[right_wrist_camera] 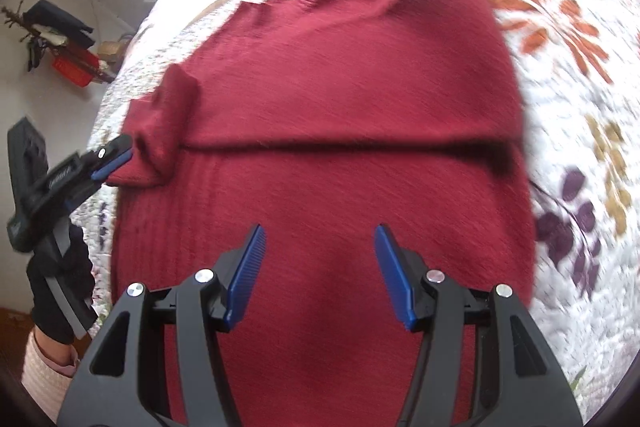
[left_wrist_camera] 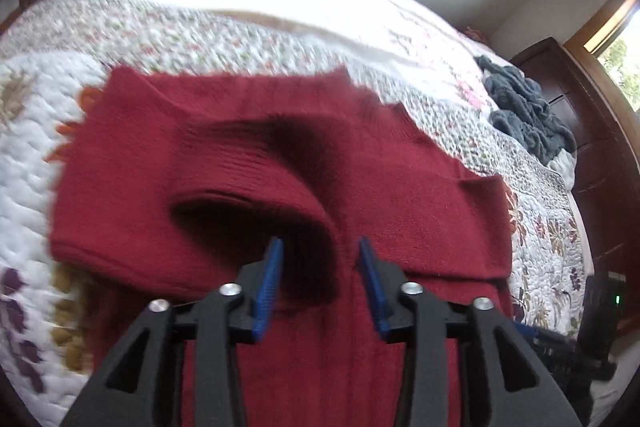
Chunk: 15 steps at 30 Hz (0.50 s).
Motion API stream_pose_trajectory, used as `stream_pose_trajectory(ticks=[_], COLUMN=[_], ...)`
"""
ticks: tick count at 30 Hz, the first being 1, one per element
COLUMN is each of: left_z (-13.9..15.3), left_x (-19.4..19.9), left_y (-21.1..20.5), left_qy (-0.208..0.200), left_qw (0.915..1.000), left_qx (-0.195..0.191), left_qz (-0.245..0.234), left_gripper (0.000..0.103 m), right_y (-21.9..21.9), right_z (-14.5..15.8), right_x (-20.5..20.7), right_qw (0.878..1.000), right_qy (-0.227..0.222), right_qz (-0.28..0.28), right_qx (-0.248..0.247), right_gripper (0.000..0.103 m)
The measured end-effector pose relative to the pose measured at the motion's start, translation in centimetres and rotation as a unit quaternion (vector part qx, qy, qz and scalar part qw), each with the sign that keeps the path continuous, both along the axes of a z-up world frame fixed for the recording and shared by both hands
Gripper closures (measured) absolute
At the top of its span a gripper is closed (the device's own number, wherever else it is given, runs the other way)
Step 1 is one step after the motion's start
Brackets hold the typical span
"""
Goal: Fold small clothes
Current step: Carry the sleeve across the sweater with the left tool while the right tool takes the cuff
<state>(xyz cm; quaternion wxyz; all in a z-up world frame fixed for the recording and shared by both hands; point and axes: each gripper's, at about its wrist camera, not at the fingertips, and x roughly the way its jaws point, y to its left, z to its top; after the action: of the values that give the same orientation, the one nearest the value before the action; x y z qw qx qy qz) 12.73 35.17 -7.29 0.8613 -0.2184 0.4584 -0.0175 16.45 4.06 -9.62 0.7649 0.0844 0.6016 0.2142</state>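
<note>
Garment: red knit sweater (right_wrist_camera: 340, 115) lying on the quilted bed (right_wrist_camera: 580, 155), partly folded — a straight fold edge crosses its width, and one sleeve is turned in over the body.
Handling (judged): soft, limp and light; the fuzzy knit should grip the pads well but will sag and drag if lifted by one point only.
Where to hold (judged): at a hem corner or along the fold edge, pinching through both layers — not mid-panel.
Left tool (right_wrist_camera: 116, 163): at the sweater's edge by the folded sleeve end (right_wrist_camera: 160, 131); in its own view its jaws stand apart with a raised fold of knit between them, contact unclear.
Right tool (right_wrist_camera: 320, 267): spread wide, hovering over the lower body, holding nothing.
Other cloth: grey-blue knit heap (left_wrist_camera: 524, 111) well apart near the bed's far edge.
Containers: none among the task's things; a red crate (right_wrist_camera: 74, 69) sits off the bed, contents unclear.
</note>
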Motion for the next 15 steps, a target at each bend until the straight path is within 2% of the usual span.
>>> stream_pose_trajectory(ticks=[3, 8, 13, 15], left_z=[0.5, -1.3, -4.2, -5.1], left_x=[-0.3, 1.1, 2.4, 2.7], left_y=[4.2, 8.2, 9.4, 9.3], left_qy=[0.009, 0.051, 0.096, 0.101], left_qw=[0.9977, 0.9909, 0.9866, 0.9861], left_qx=[0.050, 0.079, 0.089, 0.092], left_qz=[0.045, 0.096, 0.097, 0.095], left_gripper=[0.060, 0.061, 0.061, 0.061], right_y=[3.0, 8.9, 13.7, 15.1], right_z=[1.2, 2.0, 0.7, -0.1], right_x=[1.6, 4.6, 7.3, 8.0], right_qw=[1.000, 0.998, 0.996, 0.995], right_qy=[-0.005, 0.009, 0.044, 0.056], right_qz=[0.019, 0.043, 0.049, 0.051], right_qx=[0.017, 0.052, 0.066, 0.065], right_gripper=[0.045, 0.042, 0.042, 0.042])
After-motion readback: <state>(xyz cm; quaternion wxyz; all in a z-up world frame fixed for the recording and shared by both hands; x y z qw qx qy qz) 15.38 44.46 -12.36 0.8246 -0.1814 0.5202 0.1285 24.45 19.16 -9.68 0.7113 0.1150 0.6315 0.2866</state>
